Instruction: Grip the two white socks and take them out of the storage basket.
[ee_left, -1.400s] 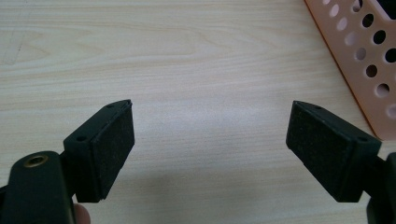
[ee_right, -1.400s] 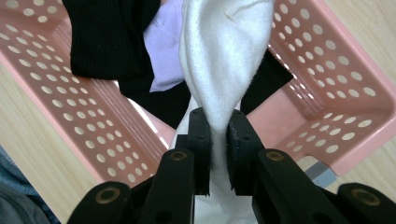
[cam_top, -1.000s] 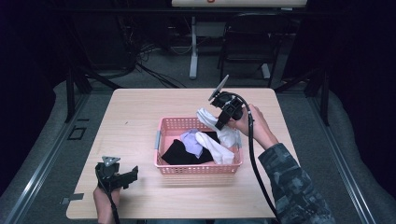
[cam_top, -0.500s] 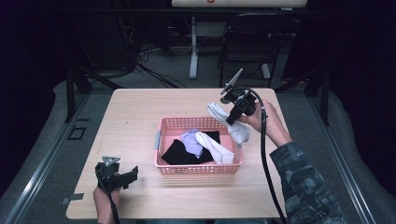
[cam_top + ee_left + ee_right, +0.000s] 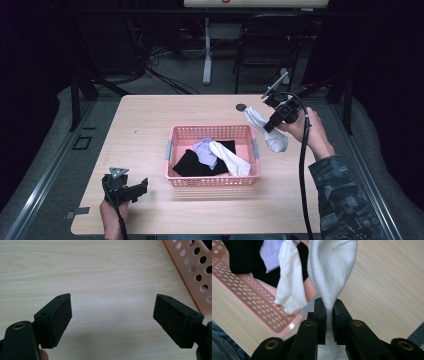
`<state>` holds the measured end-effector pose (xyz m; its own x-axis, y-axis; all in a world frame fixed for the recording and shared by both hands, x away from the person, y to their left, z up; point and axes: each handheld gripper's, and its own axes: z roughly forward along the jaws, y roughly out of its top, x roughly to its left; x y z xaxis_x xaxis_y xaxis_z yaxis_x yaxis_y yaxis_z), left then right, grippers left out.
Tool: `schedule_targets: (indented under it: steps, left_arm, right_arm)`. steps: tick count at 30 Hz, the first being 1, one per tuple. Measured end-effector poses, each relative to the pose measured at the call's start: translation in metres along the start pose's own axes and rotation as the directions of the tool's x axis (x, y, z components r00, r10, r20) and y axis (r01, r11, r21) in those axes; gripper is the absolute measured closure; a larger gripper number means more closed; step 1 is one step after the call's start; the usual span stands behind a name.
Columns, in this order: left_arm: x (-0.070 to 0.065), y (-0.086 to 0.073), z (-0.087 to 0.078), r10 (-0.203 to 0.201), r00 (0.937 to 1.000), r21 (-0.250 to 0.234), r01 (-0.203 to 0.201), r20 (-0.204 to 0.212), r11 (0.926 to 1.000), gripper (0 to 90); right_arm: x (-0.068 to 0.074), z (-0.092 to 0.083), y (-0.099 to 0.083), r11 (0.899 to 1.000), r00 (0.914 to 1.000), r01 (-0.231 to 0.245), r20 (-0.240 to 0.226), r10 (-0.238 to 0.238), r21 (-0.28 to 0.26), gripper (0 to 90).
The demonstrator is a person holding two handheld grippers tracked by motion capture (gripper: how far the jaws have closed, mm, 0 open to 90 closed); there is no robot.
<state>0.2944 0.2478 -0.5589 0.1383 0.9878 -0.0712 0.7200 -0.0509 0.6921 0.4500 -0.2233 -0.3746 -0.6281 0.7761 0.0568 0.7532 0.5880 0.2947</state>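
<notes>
The right tongs are clenched on a white sock, which hangs from them in the air just past the right end of the pink basket, over bare counter. In the right gripper view the jaws pinch the sock's fabric between them, with the basket below and to the left. The left tongs sit low at the near left corner of the counter, released, jaws wide apart with nothing between them and the basket's perforated wall off to one side.

From where I stand, this looks like the emptying step: one sock is out and being carried to a spot beside the basket. The next move, I'd judge, calls for lowering it onto the open wood to the right, letting go, then reaching back in for another piece. The hanging toe is close to the rim, so it wants a little clearance on the way down.

Counting: one basket; one white sock in the air; in the basket one more white sock, one lilac piece, and black cloth that could be one item or two, I cannot tell. One dark round spot sits on the counter near the far edge.
</notes>
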Motion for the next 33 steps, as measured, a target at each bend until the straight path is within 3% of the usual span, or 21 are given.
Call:
schedule_targets:
  steps: [3,10,14,15,28,33]
  left_arm:
    - [0.0,0.0,0.0,0.001,1.0,0.005,-0.001,0.0,1.0,15.4]
    - [0.0,0.0,0.0,0.001,1.0,0.003,-0.001,-0.003,1.0,15.3]
    - [0.0,0.0,0.0,0.004,1.0,0.002,-0.004,-0.003,1.0,15.3]
    - [0.0,0.0,-0.001,0.006,1.0,0.01,-0.006,-0.001,0.9999,15.3]
    - [0.0,0.0,0.0,0.004,1.0,-0.002,-0.004,-0.004,1.0,15.2]
    - [0.0,0.0,0.0,-0.001,1.0,-0.004,0.001,-0.005,1.0,15.2]
  right_arm:
    - [-0.009,0.002,-0.008,0.999,0.9993,-0.037,-0.002,0.037,-0.011,84.5]
    - [-0.027,0.014,-0.021,0.996,0.9964,-0.081,0.027,0.08,0.029,84.7]
    - [-0.032,0.031,-0.026,0.993,0.9923,-0.113,0.056,0.111,0.04,84.7]
    - [-0.034,0.035,-0.026,0.992,0.9927,-0.107,0.063,0.103,0.063,84.6]
    - [-0.048,0.092,-0.036,0.976,0.9842,-0.176,0.043,0.172,0.127,84.6]
    - [-0.054,0.103,-0.04,0.97,0.9809,-0.194,0.042,0.19,0.148,83.5]
